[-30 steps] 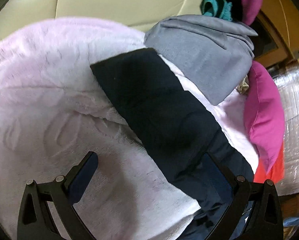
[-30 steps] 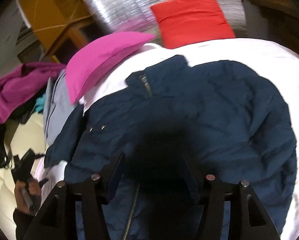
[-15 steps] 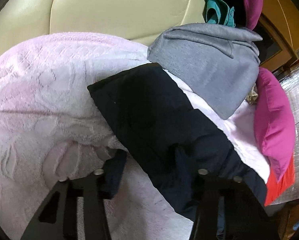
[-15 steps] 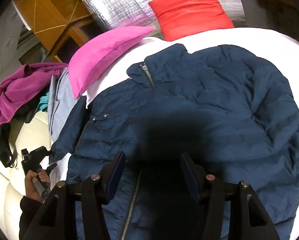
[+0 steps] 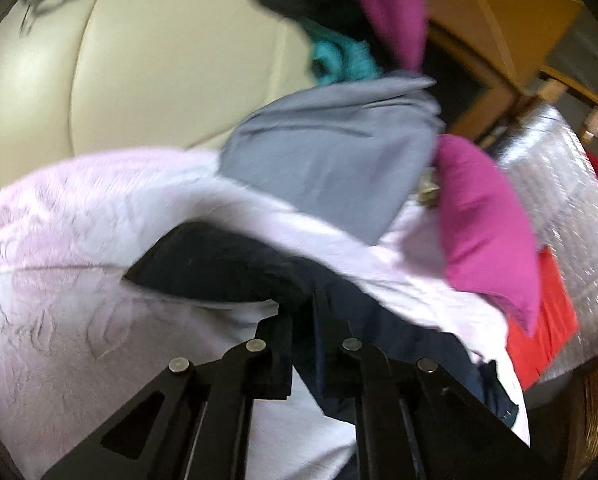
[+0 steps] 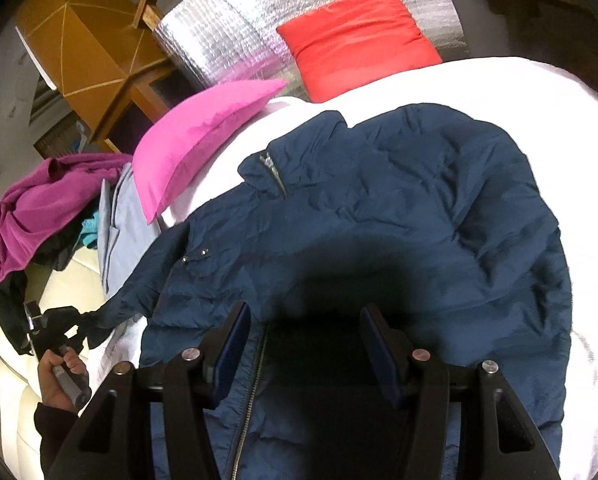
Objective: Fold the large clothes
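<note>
A navy puffer jacket (image 6: 399, 216) lies front up, spread on a pale pink blanket (image 6: 539, 88). Its left sleeve (image 5: 227, 264) stretches out to the side. My left gripper (image 5: 299, 312) is shut on the sleeve end and lifts it off the blanket; in the right wrist view the left gripper (image 6: 59, 320) shows at far left with the sleeve (image 6: 139, 288) pulled taut. My right gripper (image 6: 305, 320) is open and empty, hovering over the jacket's lower front by the zipper (image 6: 255, 376).
A grey garment (image 5: 331, 160), a magenta pillow (image 5: 487, 224) and a red pillow (image 6: 355, 40) lie along the blanket's far side. A cream headboard (image 5: 171, 72), a heap of clothes (image 6: 39, 208), a silver foil mat (image 6: 227, 28) and a wooden cabinet (image 6: 87, 40) stand beyond.
My left gripper has closed on the sleeve end and raised it; the sleeve is now bunched and pulled taut. My right gripper stays open and has risen slightly above the jacket.
</note>
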Demonstrator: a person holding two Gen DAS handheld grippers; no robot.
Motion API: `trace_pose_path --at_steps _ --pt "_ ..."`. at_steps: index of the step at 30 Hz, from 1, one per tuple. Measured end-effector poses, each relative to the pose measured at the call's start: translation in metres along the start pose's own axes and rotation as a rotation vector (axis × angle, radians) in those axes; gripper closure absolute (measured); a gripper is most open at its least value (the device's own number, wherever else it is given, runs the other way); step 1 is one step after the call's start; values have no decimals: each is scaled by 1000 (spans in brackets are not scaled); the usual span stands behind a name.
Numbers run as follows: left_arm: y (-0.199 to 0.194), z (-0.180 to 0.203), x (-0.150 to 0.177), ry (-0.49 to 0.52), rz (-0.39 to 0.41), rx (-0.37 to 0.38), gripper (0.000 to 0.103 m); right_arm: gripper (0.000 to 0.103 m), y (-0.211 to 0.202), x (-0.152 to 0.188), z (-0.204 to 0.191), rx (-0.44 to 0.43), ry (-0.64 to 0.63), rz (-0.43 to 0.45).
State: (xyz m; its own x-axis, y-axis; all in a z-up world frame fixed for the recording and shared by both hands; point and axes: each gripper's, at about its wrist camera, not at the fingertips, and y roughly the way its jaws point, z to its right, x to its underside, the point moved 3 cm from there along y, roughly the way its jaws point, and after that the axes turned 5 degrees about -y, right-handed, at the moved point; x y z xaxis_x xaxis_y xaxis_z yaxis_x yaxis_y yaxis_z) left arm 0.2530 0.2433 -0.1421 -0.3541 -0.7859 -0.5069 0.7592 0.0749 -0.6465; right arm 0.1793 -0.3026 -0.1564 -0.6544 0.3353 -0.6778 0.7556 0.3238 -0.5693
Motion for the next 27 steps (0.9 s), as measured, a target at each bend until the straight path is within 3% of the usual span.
trace_pose_path --at_steps 5,11,22,27 --pt "-35 52 22 158 67 98 96 42 -17 -1 14 15 28 33" --pt "-53 114 77 354 52 221 97 42 -30 -1 32 29 63 62" --pt "-45 181 209 676 -131 348 97 42 -39 -5 58 48 117 90" --pt "-25 189 267 829 -335 345 97 42 -43 -6 66 58 136 96"
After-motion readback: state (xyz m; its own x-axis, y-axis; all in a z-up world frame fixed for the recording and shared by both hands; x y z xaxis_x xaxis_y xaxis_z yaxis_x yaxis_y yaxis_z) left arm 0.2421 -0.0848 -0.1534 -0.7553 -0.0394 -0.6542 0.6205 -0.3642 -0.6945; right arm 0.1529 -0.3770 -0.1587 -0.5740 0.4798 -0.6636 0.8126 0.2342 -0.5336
